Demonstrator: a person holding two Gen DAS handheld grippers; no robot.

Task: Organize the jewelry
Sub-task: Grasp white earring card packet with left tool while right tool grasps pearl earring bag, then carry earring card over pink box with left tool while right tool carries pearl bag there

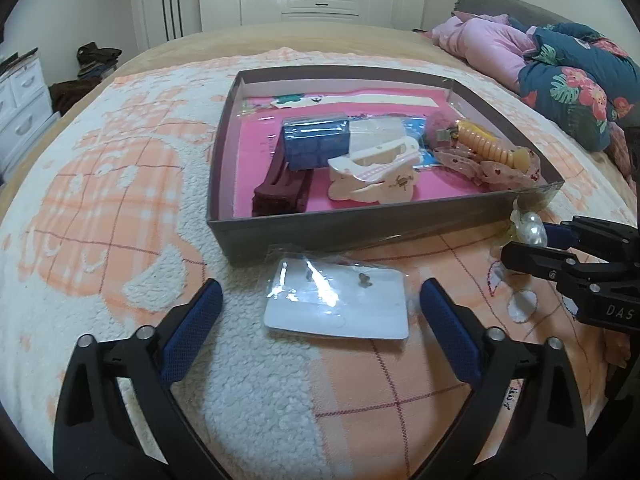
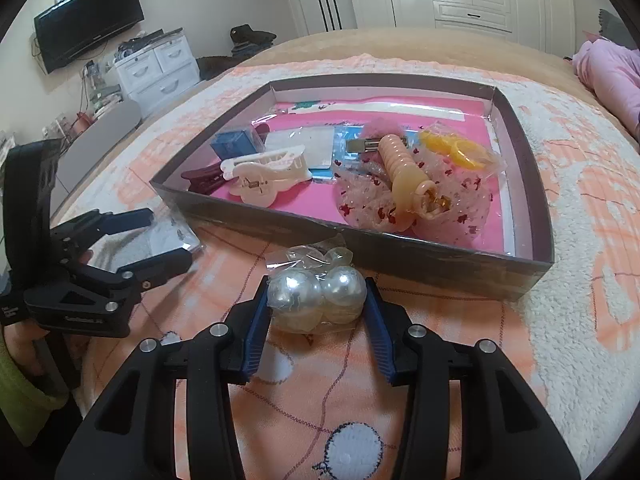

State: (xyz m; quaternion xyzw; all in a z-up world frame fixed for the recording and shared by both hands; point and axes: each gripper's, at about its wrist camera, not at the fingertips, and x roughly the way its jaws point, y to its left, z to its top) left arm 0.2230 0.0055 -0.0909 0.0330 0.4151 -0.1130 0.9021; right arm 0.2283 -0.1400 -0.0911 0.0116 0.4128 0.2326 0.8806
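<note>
The right gripper (image 2: 317, 304) is clamped on the pearl bag (image 2: 316, 300), just in front of the box (image 2: 400, 256), near its front wall. The left gripper (image 1: 320, 308) has fingers wide apart around the earring card (image 1: 340, 308), also in front of the box, w/o touching it.

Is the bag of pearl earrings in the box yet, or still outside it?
Outside. The pearl bag sits between the right gripper's fingers, in front of the box's near wall.

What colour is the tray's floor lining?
Bright pink, under the hair clips in the tray; clearest in the right wrist view.
</note>
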